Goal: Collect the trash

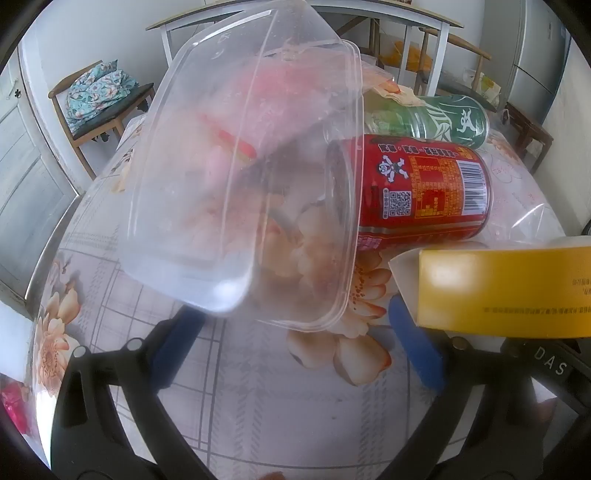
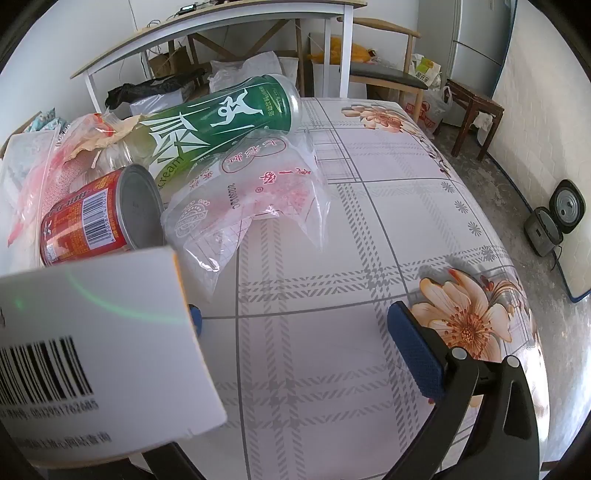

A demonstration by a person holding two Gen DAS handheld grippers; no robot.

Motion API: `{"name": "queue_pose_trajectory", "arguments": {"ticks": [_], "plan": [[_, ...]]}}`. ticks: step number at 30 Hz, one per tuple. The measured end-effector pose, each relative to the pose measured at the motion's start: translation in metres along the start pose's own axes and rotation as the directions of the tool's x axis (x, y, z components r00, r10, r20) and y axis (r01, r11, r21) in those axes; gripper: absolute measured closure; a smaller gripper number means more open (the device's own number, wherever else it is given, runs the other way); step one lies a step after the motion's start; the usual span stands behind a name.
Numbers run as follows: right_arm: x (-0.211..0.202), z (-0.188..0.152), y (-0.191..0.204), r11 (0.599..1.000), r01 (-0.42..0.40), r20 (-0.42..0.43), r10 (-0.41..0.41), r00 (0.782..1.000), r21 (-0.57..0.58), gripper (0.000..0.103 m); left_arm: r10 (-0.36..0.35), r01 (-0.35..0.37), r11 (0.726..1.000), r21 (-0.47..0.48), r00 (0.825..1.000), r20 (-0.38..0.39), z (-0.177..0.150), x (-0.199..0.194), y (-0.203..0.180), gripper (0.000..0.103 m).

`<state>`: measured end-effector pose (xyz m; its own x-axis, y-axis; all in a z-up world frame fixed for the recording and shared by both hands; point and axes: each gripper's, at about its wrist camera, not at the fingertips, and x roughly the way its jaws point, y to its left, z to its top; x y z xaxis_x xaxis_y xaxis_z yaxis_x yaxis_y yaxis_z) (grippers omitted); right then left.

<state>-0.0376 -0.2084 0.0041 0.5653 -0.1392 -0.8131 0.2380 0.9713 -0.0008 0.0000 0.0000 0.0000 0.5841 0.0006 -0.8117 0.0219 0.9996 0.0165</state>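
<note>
A clear plastic food container point(image 1: 240, 177) lies tilted, bottom up, on the flowered tablecloth point(image 1: 258, 387). Its near rim sits between the blue fingertips of my left gripper point(image 1: 295, 317), which is open with its pads off the container. To its right lie a red can point(image 1: 417, 184) and a green can point(image 1: 436, 116), both on their sides. A yellow and white box point(image 1: 506, 291) covers part of my left gripper's right finger. In the right wrist view the same box point(image 2: 92, 350) hides most of the left finger. My right gripper point(image 2: 295, 314) is open over bare cloth. A printed plastic bag point(image 2: 251, 195) lies beside the red can point(image 2: 99, 214) and green can point(image 2: 229, 118).
Crumpled wrappers and a red-striped bag point(image 2: 48, 166) pile up behind the cans. The table edge point(image 2: 517, 258) drops off on the right, with a rice cooker point(image 2: 554, 221) on the floor. A white desk point(image 2: 221, 22), wooden chairs and a stool point(image 2: 476, 110) stand beyond.
</note>
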Motion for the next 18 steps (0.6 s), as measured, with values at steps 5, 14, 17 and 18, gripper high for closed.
{"name": "queue_pose_trajectory", "arguments": {"ticks": [5, 14, 17, 18], "plan": [[0.0002, 0.0001, 0.0001, 1.0, 0.002, -0.003, -0.002, 1.0, -0.002, 0.005, -0.001, 0.001, 1.0, 0.0, 1.0, -0.005, 0.0002, 0.0004, 0.0, 0.007], [0.0001, 0.0, 0.0002, 1.0, 0.002, 0.0, -0.002, 1.0, -0.001, 0.005, -0.001, 0.001, 1.0, -0.001, 1.0, -0.002, 0.0001, 0.0001, 0.0, 0.007], [-0.0001, -0.0001, 0.0001, 1.0, 0.002, 0.001, -0.002, 1.0, -0.001, 0.005, -0.001, 0.001, 1.0, -0.001, 1.0, -0.001, 0.0, 0.0001, 0.0, 0.007], [0.0, -0.0001, 0.0002, 1.0, 0.002, 0.001, -0.002, 1.0, -0.001, 0.005, -0.001, 0.001, 1.0, -0.001, 1.0, -0.001, 0.0, 0.0001, 0.0, 0.007]]}}
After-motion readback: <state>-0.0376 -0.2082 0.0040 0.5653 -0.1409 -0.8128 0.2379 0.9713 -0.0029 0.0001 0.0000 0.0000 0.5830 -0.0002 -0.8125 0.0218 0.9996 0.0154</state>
